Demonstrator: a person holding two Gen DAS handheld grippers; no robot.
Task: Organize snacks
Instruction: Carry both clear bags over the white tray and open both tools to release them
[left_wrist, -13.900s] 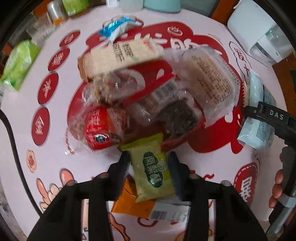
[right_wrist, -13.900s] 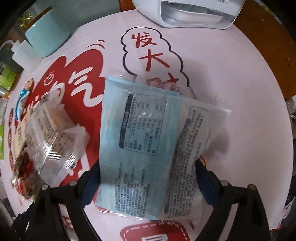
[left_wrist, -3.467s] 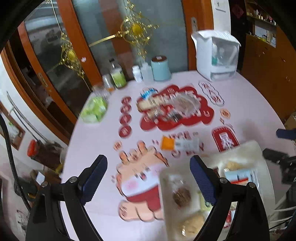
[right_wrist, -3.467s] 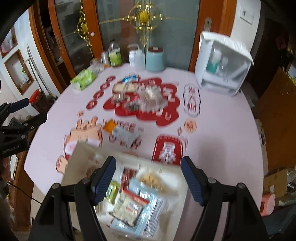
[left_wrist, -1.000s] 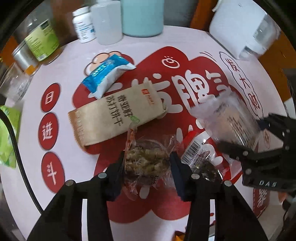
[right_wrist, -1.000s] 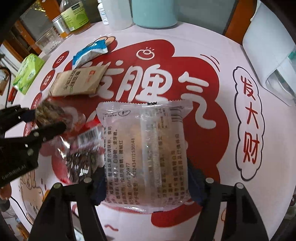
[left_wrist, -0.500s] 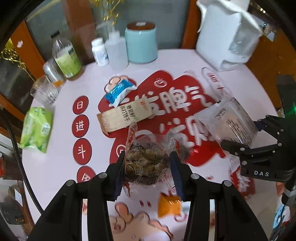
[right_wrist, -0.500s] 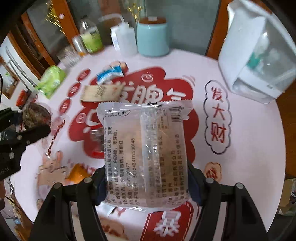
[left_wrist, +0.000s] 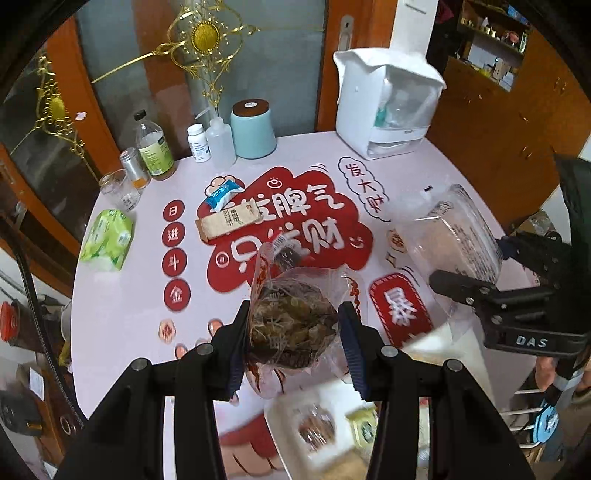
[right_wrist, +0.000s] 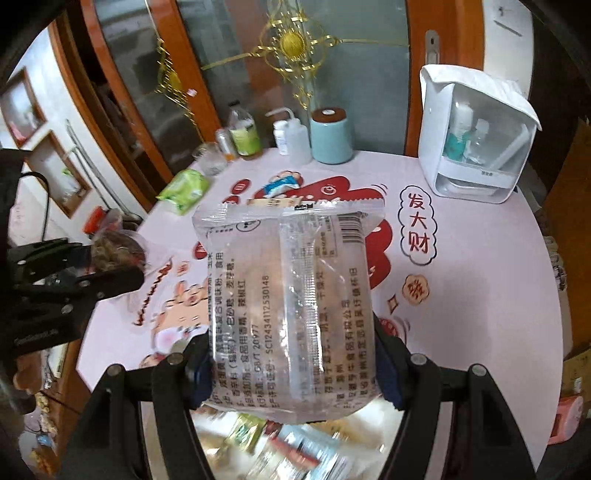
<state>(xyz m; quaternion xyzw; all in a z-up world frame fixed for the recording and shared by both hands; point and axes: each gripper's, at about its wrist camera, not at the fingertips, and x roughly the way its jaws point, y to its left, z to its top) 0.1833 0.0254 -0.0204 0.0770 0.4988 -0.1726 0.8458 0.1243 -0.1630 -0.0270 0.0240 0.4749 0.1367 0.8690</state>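
Observation:
My left gripper (left_wrist: 293, 341) is shut on a clear packet of brown nut snack (left_wrist: 291, 321), held above the round table. My right gripper (right_wrist: 291, 363) is shut on a clear cake packet (right_wrist: 291, 306) with printed text; the same packet (left_wrist: 448, 236) shows at the right of the left wrist view. A white tray (left_wrist: 340, 410) with several snacks lies blurred below both grippers, near the table's front edge. On the table's red print stay a blue wrapper (left_wrist: 221, 192) and a beige biscuit pack (left_wrist: 227, 223).
At the back stand a white dispenser box (left_wrist: 386, 110), a pale blue canister (left_wrist: 253, 129), bottles (left_wrist: 153, 146) and a glass (left_wrist: 118, 188). A green tissue pack (left_wrist: 107, 240) lies at the left. The table cover (left_wrist: 122, 314) is pink-white. A glass door stands behind.
Both grippers rose and pulled back from the table's middle with their packets. The table shrank in view, and the white tray came into sight below.

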